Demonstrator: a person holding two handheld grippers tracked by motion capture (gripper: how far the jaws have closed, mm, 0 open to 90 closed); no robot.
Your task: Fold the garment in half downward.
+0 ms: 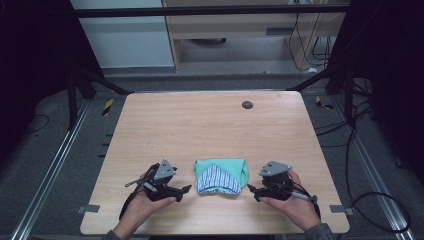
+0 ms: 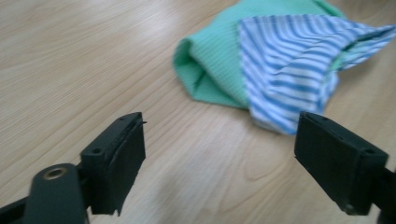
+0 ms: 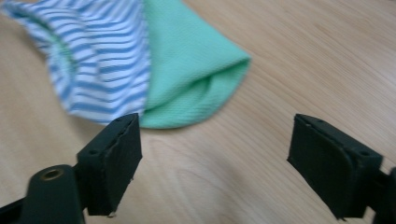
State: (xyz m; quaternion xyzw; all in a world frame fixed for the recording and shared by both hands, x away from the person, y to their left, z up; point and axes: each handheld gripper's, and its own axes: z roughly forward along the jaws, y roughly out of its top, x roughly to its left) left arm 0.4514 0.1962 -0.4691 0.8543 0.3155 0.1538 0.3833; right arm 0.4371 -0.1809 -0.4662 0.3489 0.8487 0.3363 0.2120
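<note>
A folded cloth [image 1: 221, 176], green on the outside with a blue-and-white striped flap on top, lies near the table's front edge. My left gripper [image 1: 186, 189] sits just left of it, held in a hand, jaws wide apart and nothing between them. In the left gripper view the cloth [image 2: 275, 60] lies ahead and to the right of the gripper [image 2: 219, 163]. On the cloth's other side, my right gripper [image 1: 250, 189] is open too, close to the cloth and clear of it. The right gripper view has the cloth [image 3: 140, 60] ahead at the left, beyond the gripper [image 3: 215, 163].
The wooden table [image 1: 210, 125] has a small dark round cap [image 1: 247, 104] near its far edge. Dark frame legs and cables surround the table on the floor. Metal rails run along both sides.
</note>
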